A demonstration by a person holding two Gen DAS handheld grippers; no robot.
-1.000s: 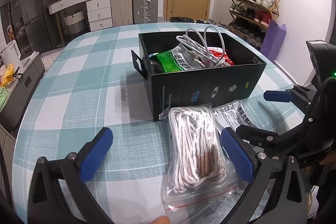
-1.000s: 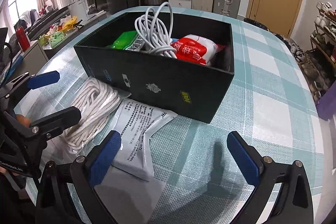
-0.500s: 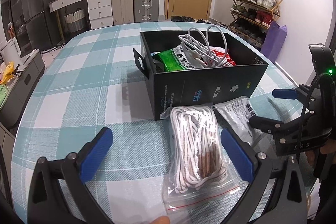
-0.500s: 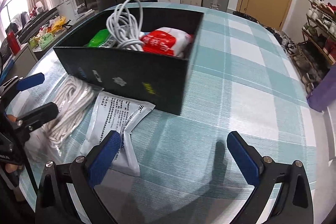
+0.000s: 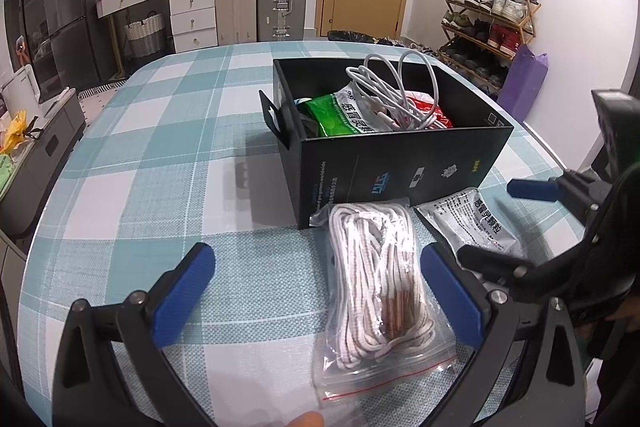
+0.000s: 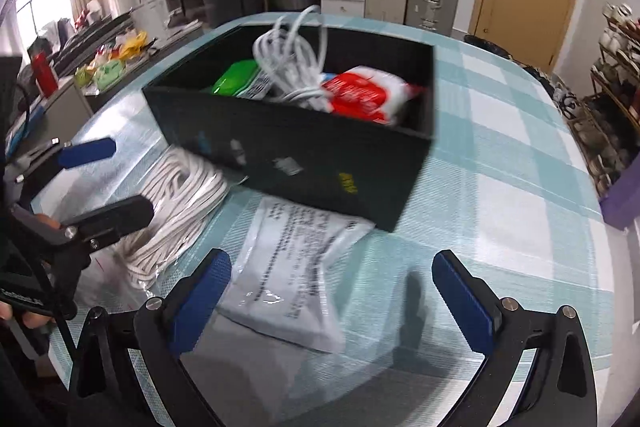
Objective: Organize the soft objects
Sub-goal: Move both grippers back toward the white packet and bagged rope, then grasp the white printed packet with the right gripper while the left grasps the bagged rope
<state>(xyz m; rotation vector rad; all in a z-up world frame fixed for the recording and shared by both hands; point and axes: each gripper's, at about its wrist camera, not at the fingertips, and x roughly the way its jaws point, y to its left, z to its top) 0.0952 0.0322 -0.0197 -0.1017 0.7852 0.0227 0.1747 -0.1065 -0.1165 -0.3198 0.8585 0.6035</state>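
Our left gripper (image 5: 318, 291) fingers spread wide, holding nothing, low over checked tablecloth (image 5: 160, 155). Bagged white rope (image 5: 380, 279) lies just inside its right finger, far end touching black box (image 5: 400, 163). Our right gripper (image 6: 332, 291) likewise wide, empty, above silver pouch (image 6: 296, 259) lying flat before box. Box holds white cable (image 5: 394, 95), green packet (image 5: 330, 115), red packet (image 6: 360, 95).

Home: suitcases (image 5: 282, 1), shoe rack (image 5: 486, 15), dresser (image 5: 192, 13).
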